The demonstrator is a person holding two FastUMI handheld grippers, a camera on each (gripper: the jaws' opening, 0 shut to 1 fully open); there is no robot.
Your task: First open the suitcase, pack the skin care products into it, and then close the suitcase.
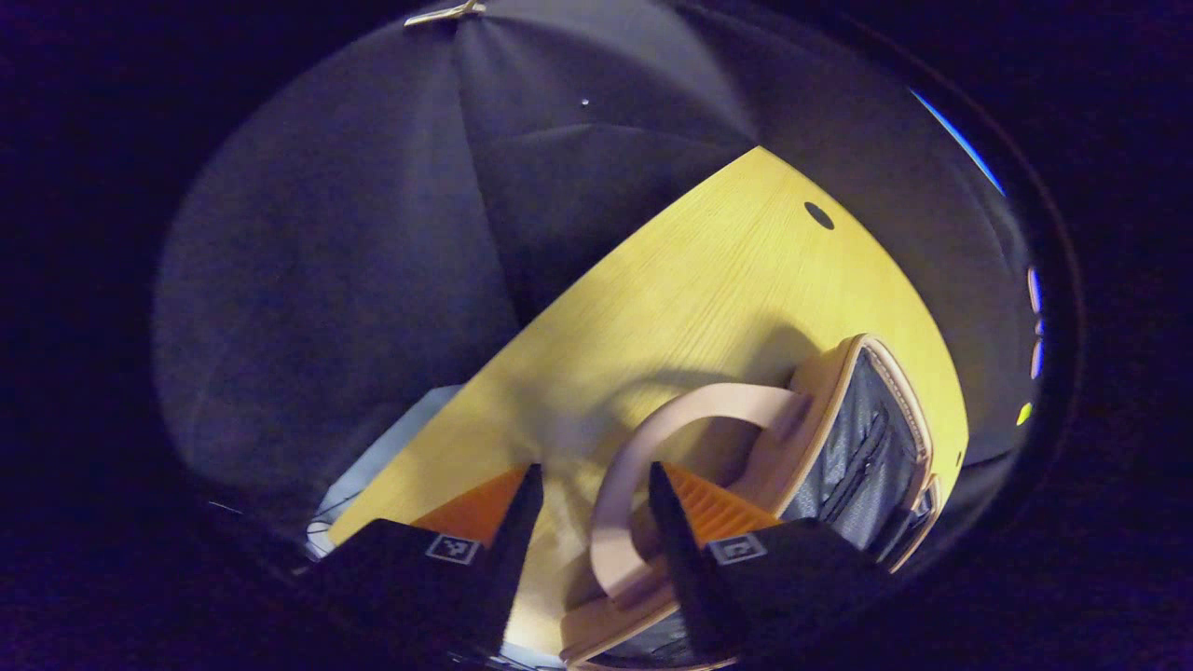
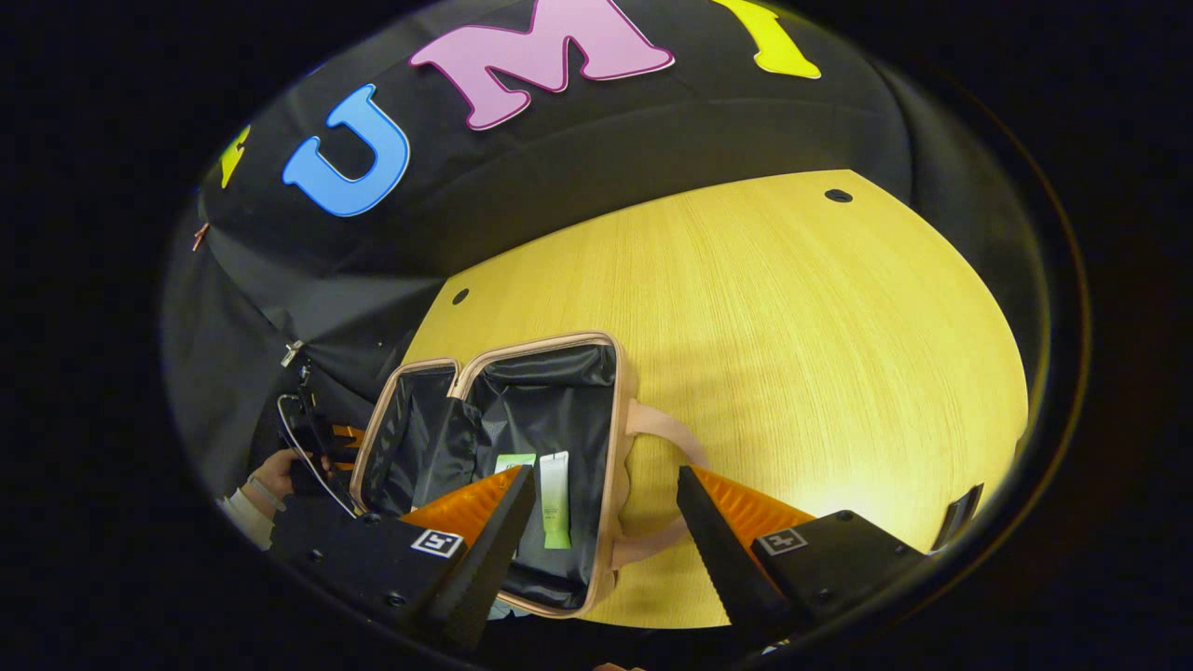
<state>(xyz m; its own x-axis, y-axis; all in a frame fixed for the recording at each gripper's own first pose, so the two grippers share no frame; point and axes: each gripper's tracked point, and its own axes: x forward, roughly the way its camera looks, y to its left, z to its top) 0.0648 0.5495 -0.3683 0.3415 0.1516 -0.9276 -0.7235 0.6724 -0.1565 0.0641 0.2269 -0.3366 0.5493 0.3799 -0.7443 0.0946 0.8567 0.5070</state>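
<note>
The pink suitcase (image 2: 617, 401) lies open on the yellow table (image 2: 792, 354), its dark-lined lid (image 2: 410, 438) folded to the left. Inside it rest a white tube with a green cap (image 2: 555, 499) and a second pale green product (image 2: 514, 462), partly hidden by my finger. My right gripper (image 2: 607, 473) hovers open over the case's right rim and handle (image 2: 666, 424). In the left gripper view the left gripper (image 1: 595, 471) is open, close above the curved pink handle (image 1: 652, 438), beside the grey lining (image 1: 867, 457). A hand (image 2: 275, 475) holds the left gripper (image 2: 317, 447) by the lid.
The table has small dark holes (image 2: 838, 196) (image 2: 460, 296) near its far edge. A dark object (image 2: 960, 517) sits at the table's right edge. Black cloth walls surround the table on all sides. Pale floor (image 1: 391, 447) shows below the table's edge.
</note>
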